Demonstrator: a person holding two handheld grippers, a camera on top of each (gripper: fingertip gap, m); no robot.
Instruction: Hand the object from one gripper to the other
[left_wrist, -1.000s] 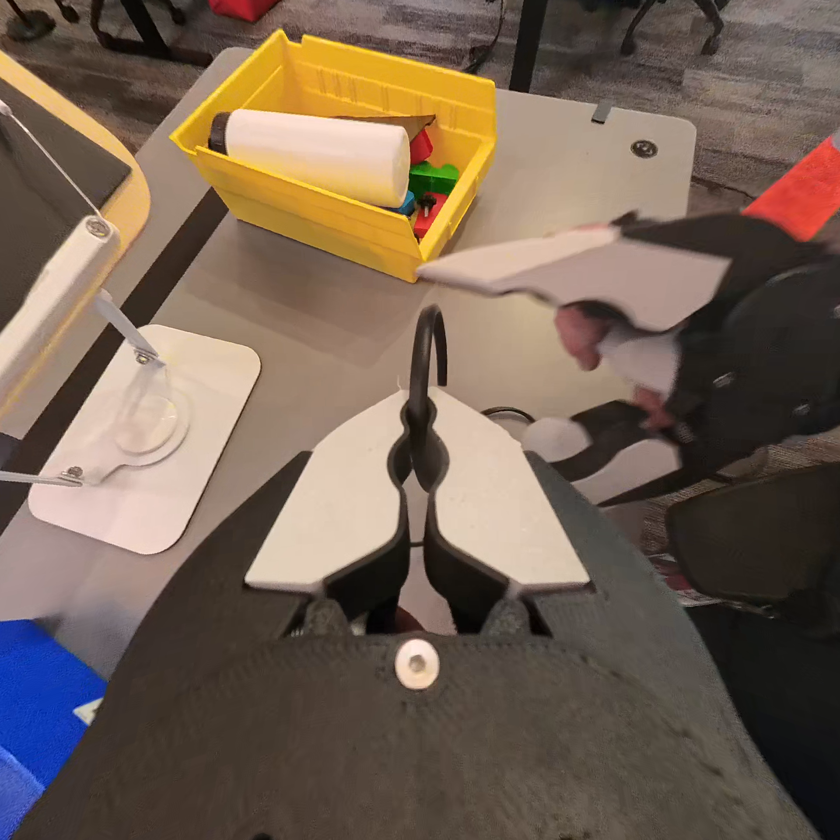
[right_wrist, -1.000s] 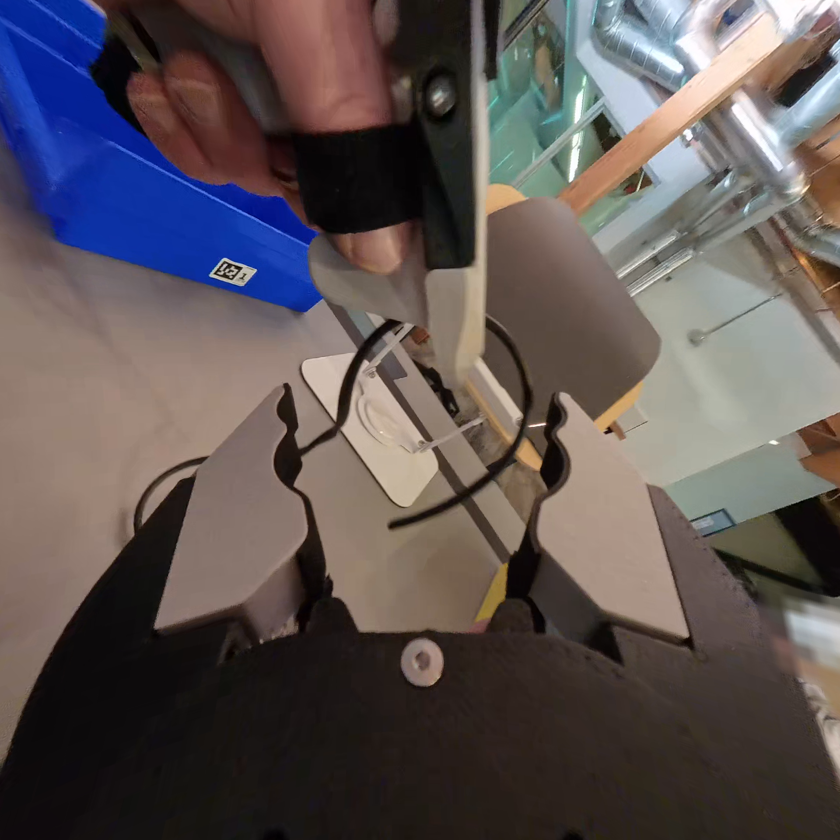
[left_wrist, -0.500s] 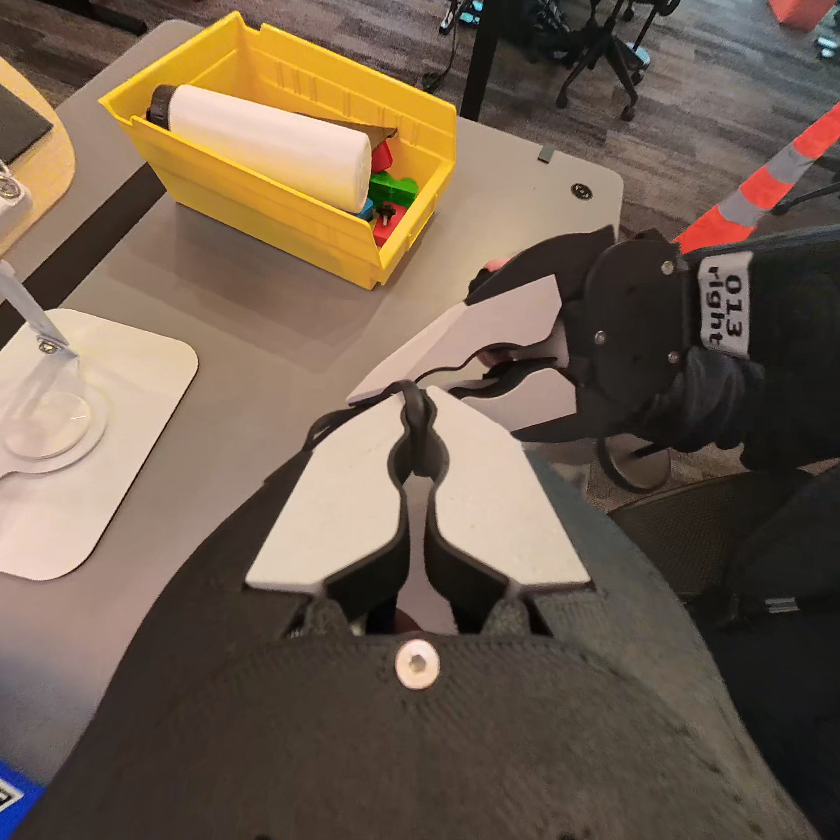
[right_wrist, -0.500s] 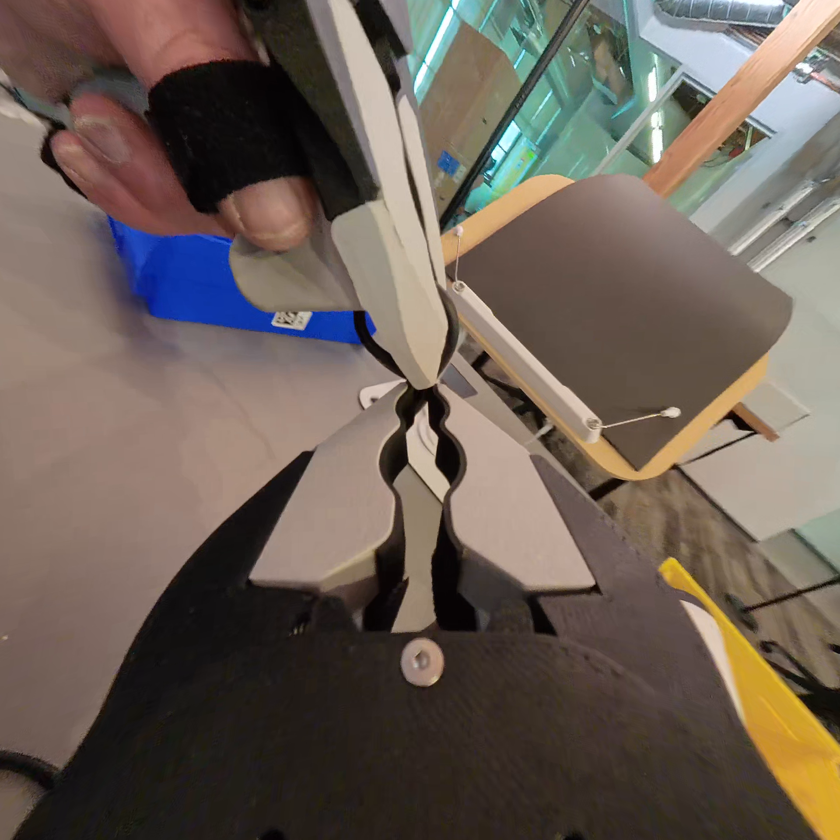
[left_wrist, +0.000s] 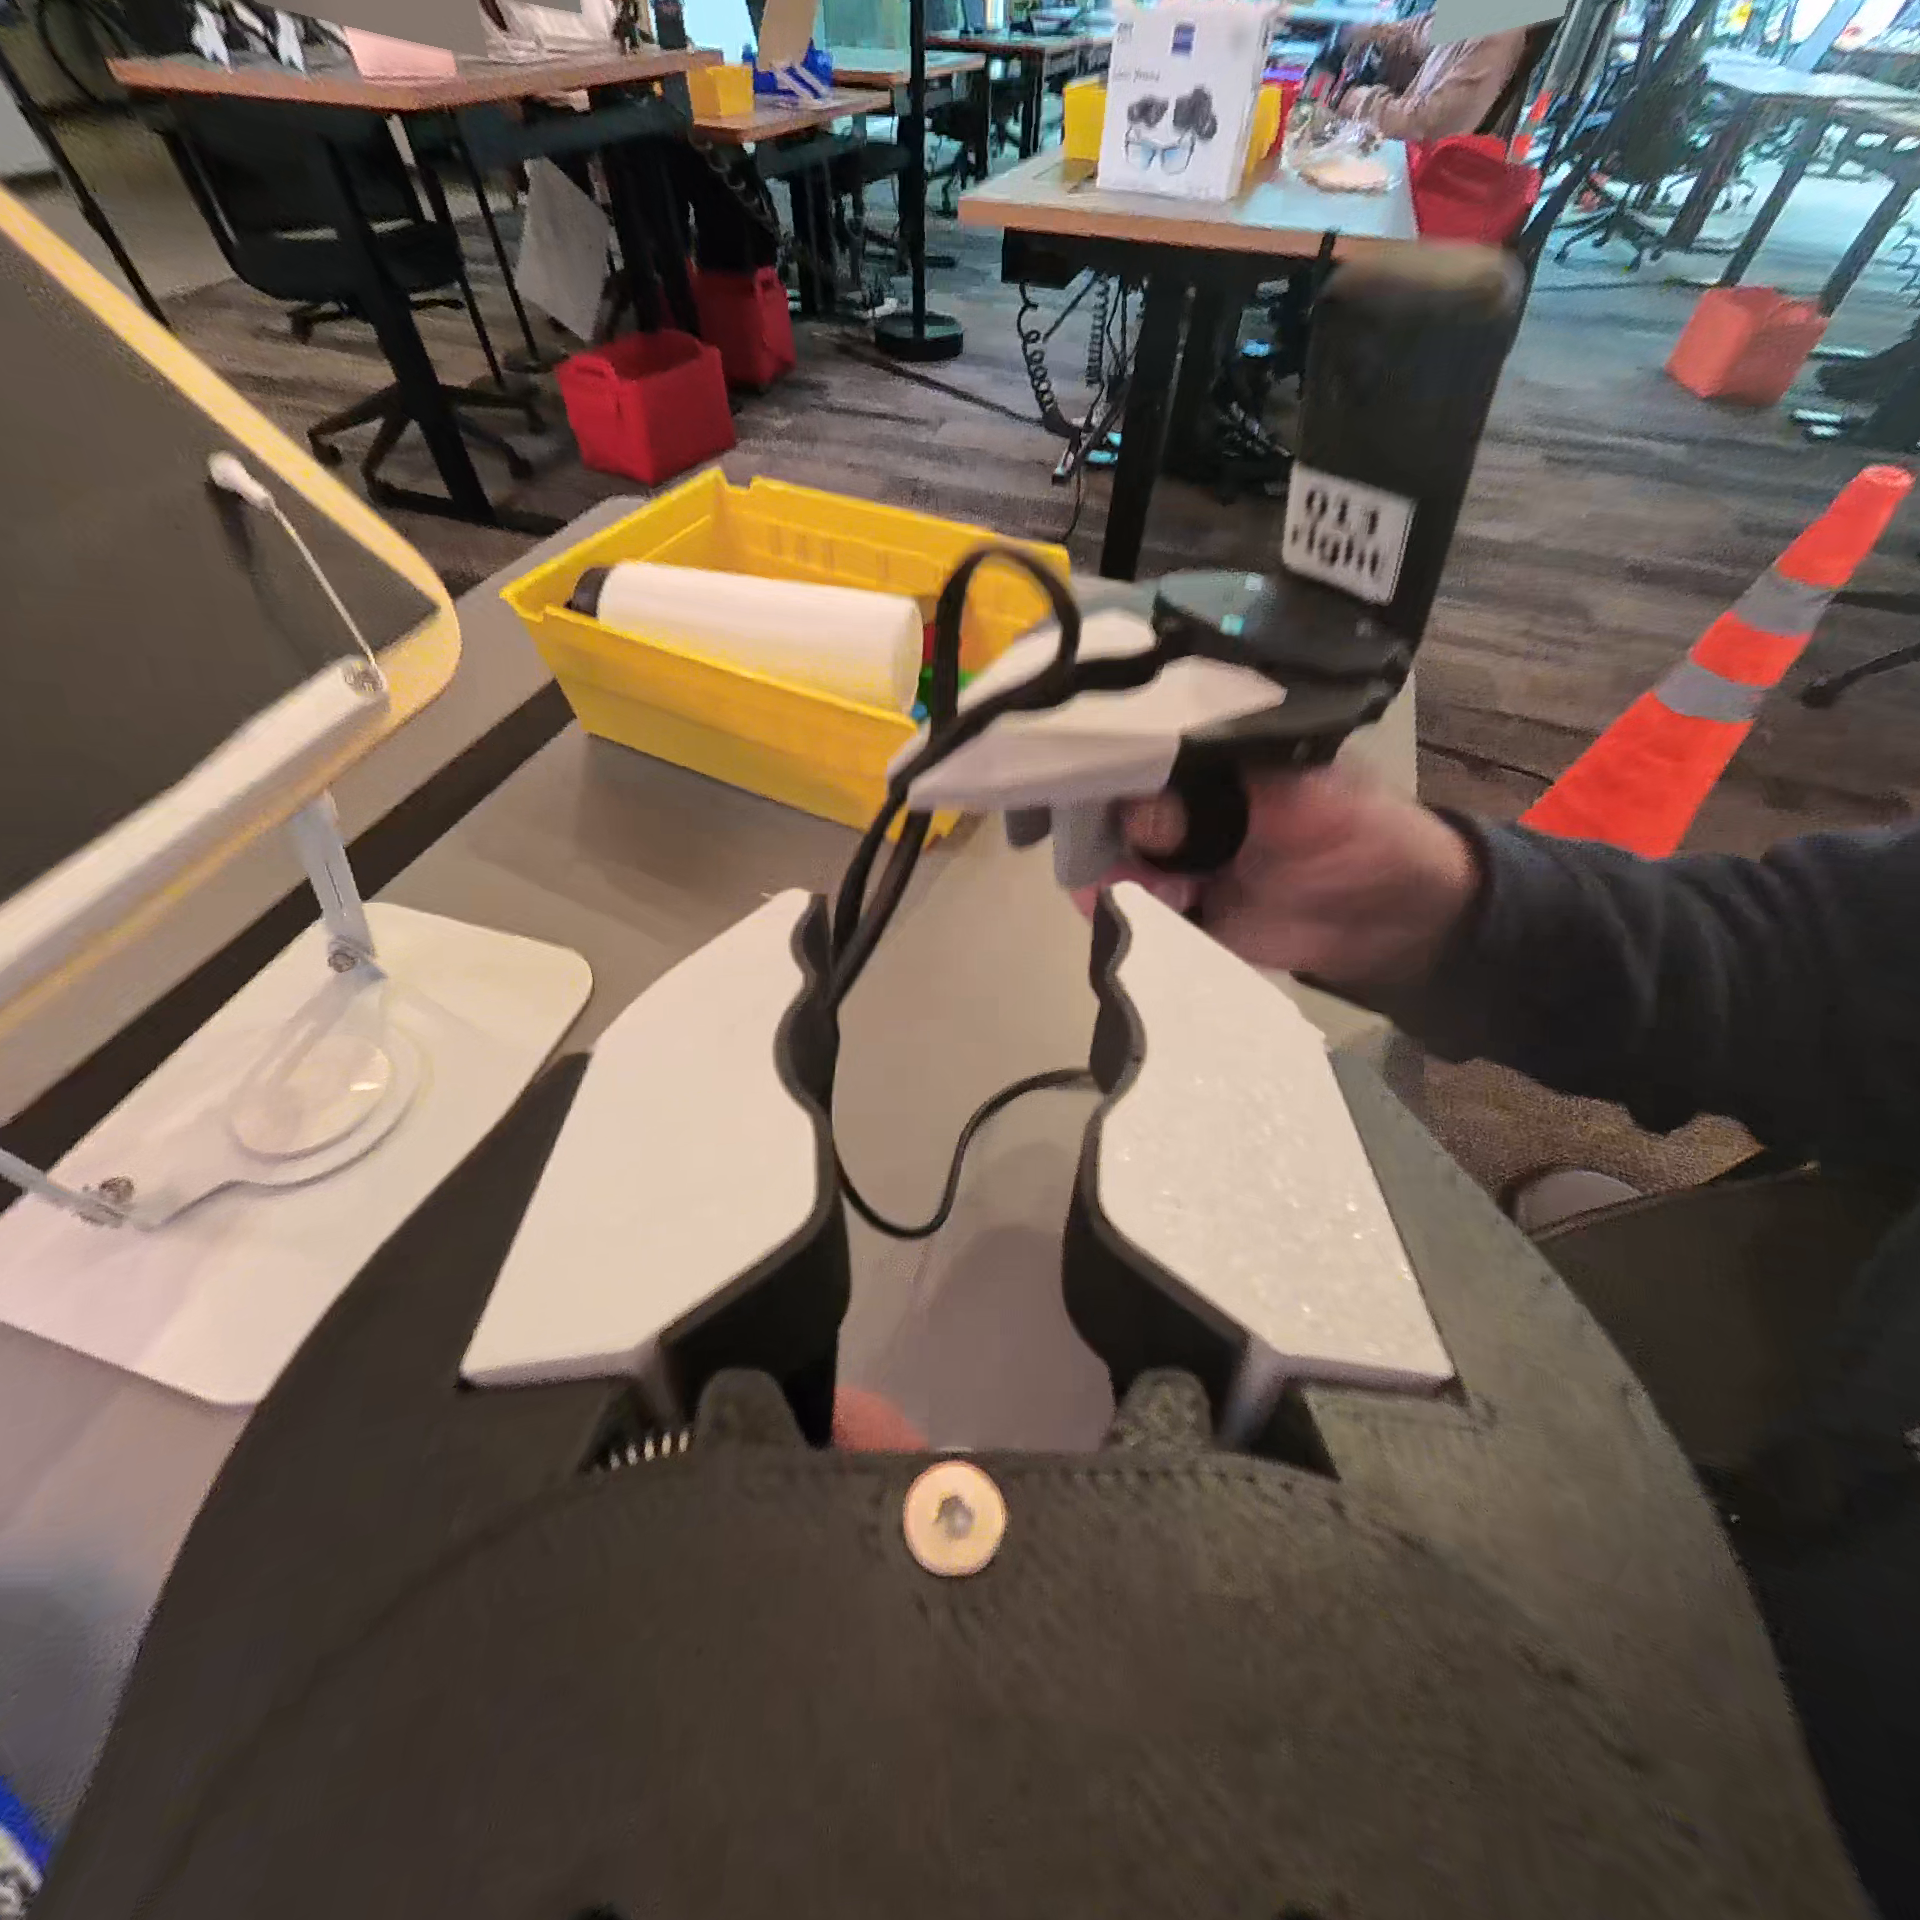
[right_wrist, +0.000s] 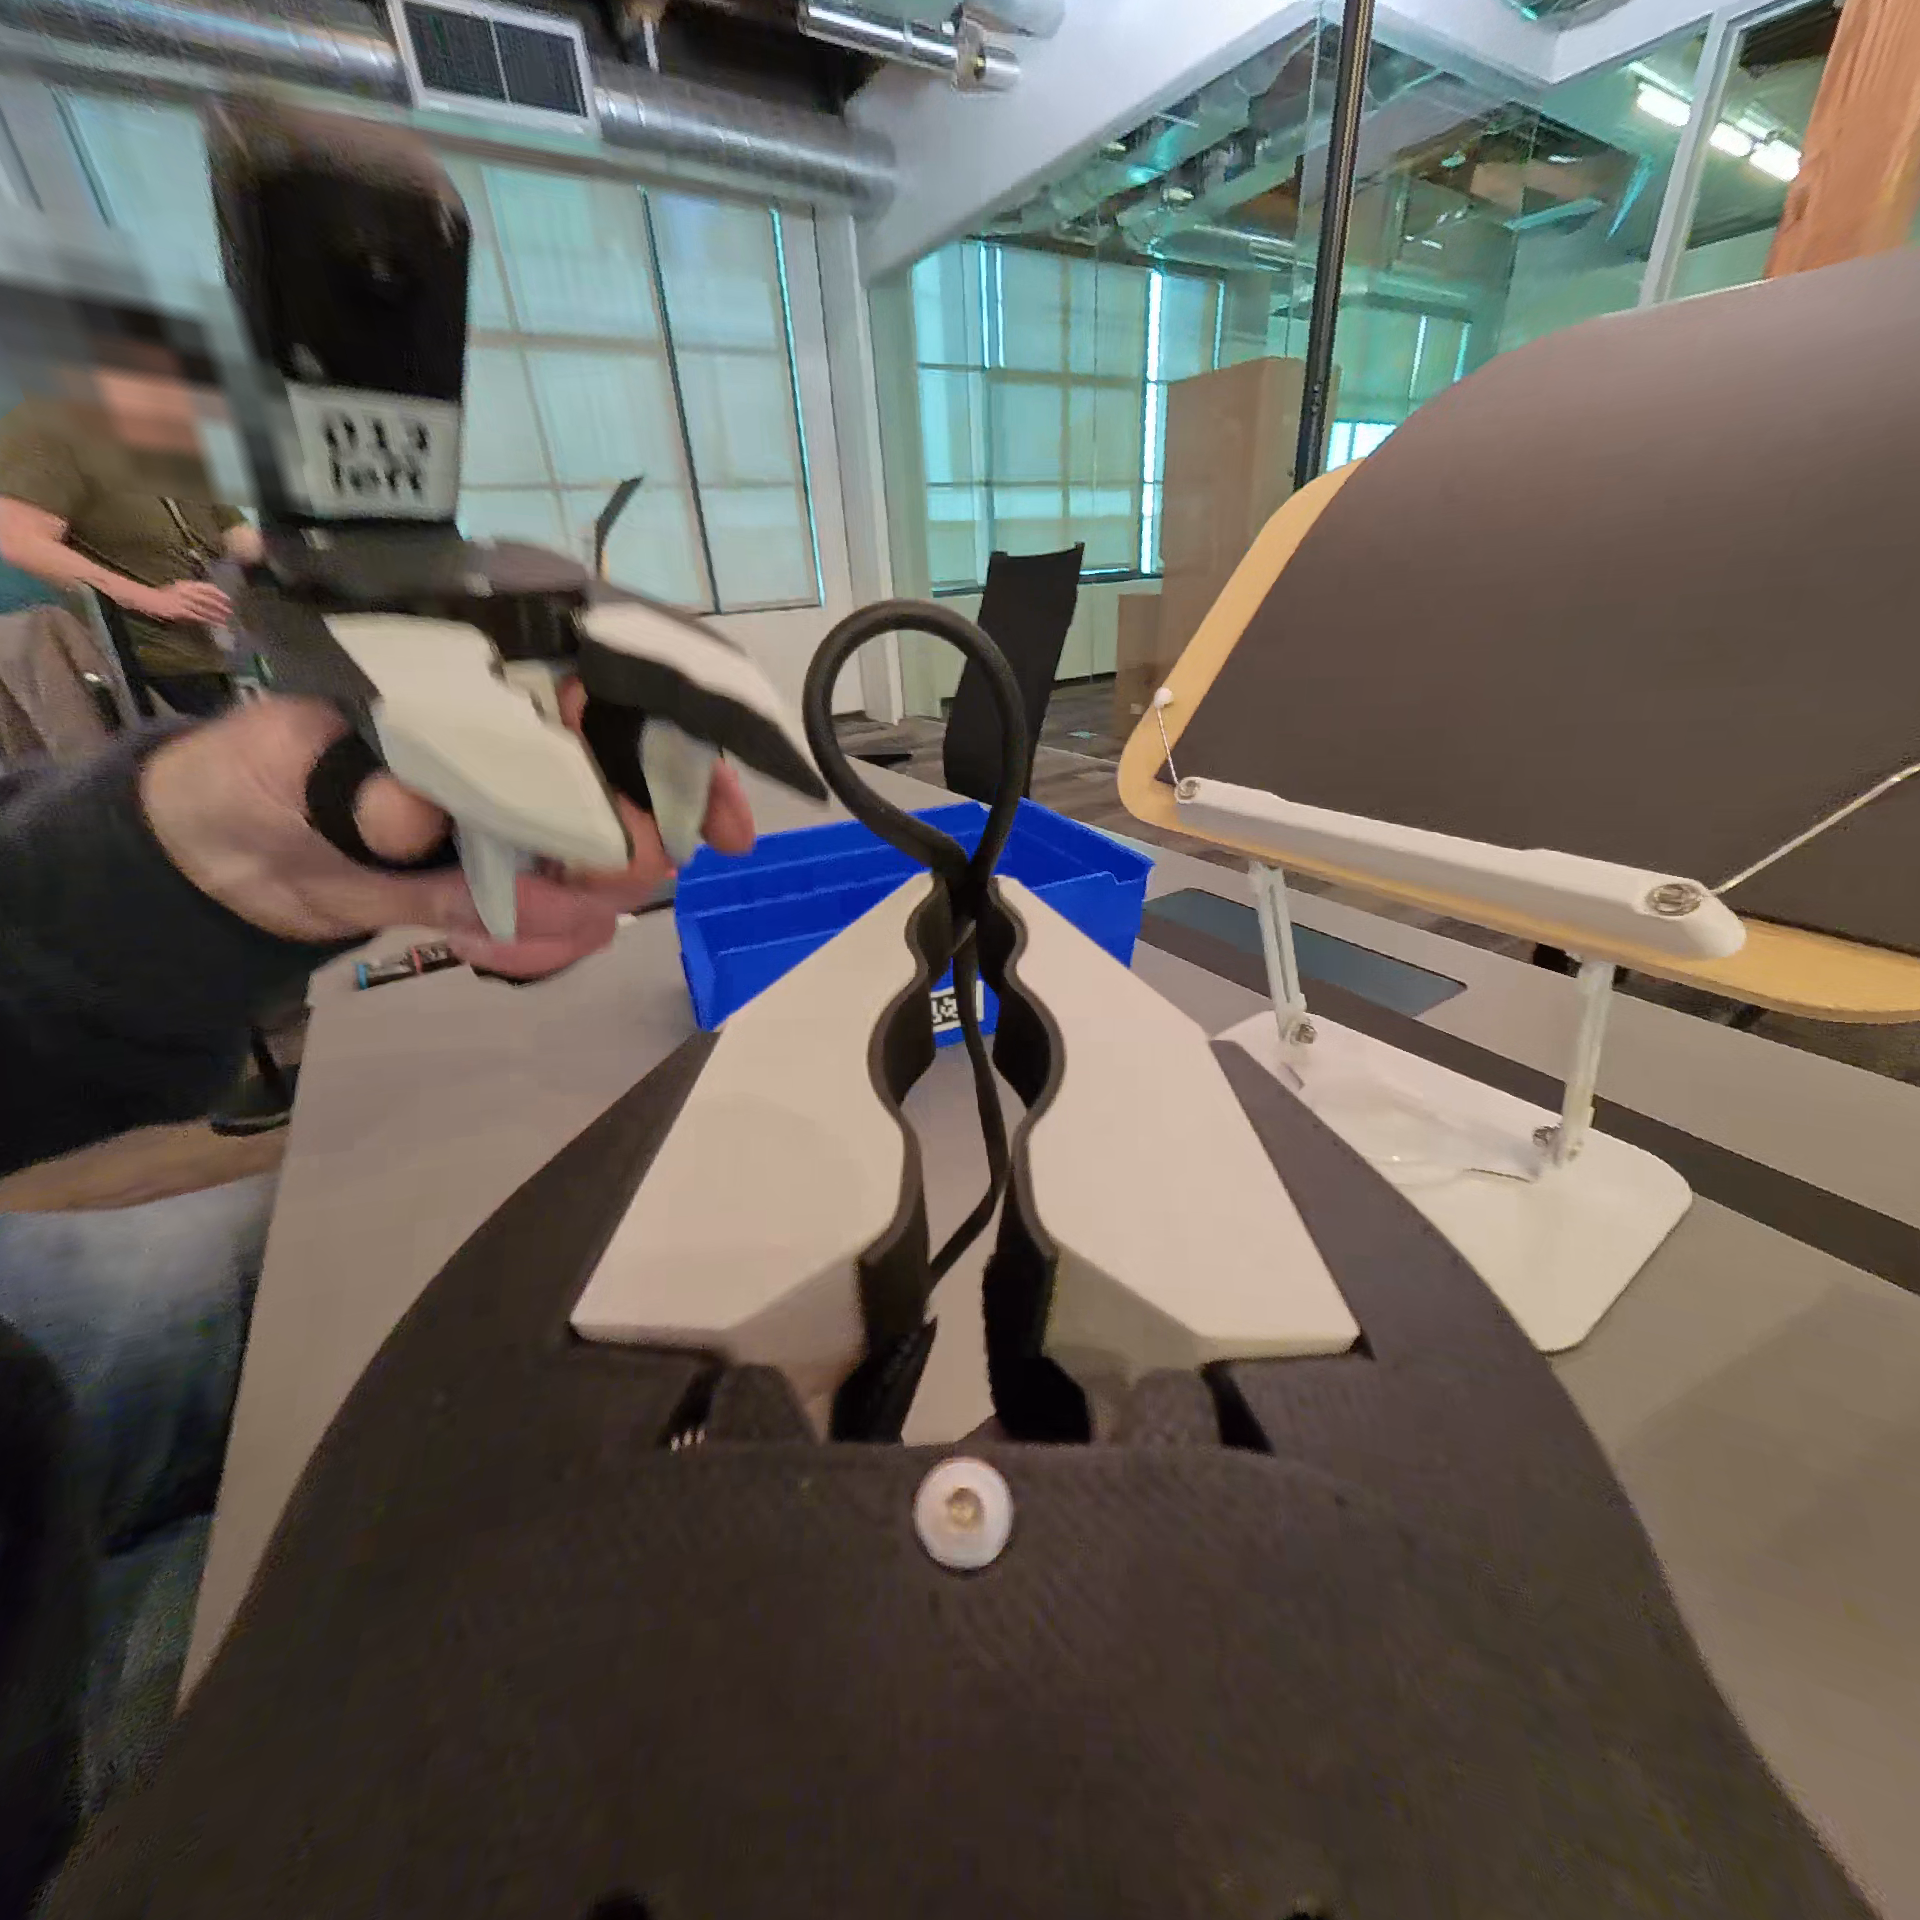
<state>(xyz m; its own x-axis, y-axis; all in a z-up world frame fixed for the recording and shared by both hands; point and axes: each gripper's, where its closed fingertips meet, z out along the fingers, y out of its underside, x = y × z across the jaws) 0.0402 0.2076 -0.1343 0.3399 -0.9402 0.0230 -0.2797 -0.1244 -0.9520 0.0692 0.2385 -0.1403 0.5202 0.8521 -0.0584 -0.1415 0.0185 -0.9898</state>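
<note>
A thin black cord (right_wrist: 914, 665) stands up as a loop out of my right gripper (right_wrist: 961, 899), which is shut on it near the fingertips. Its tail runs back between the fingers. In the left wrist view the right gripper (left_wrist: 925, 764) is up ahead, held by a hand. The cord (left_wrist: 868, 894) hangs from it down into the gap of my left gripper (left_wrist: 956, 935). The left gripper is open and the cord lies loose against its left finger (left_wrist: 707, 1122). In the right wrist view the left gripper (right_wrist: 717, 826) is off to the left, open and apart from the cord.
A yellow bin (left_wrist: 717, 717) with a white bottle (left_wrist: 748, 629) stands on the grey table (left_wrist: 623, 831) ahead. A blue bin (right_wrist: 821, 904) sits behind the right gripper. A tilted board on a white stand (left_wrist: 312, 1091) is at the left. An orange cone (left_wrist: 1745, 675) stands on the floor. My right fingertips sit around 5 cm from my left ones.
The left gripper was shut on the cord and has opened. The right gripper closed on the cord and now holds it alone. The two grippers have drawn apart.
</note>
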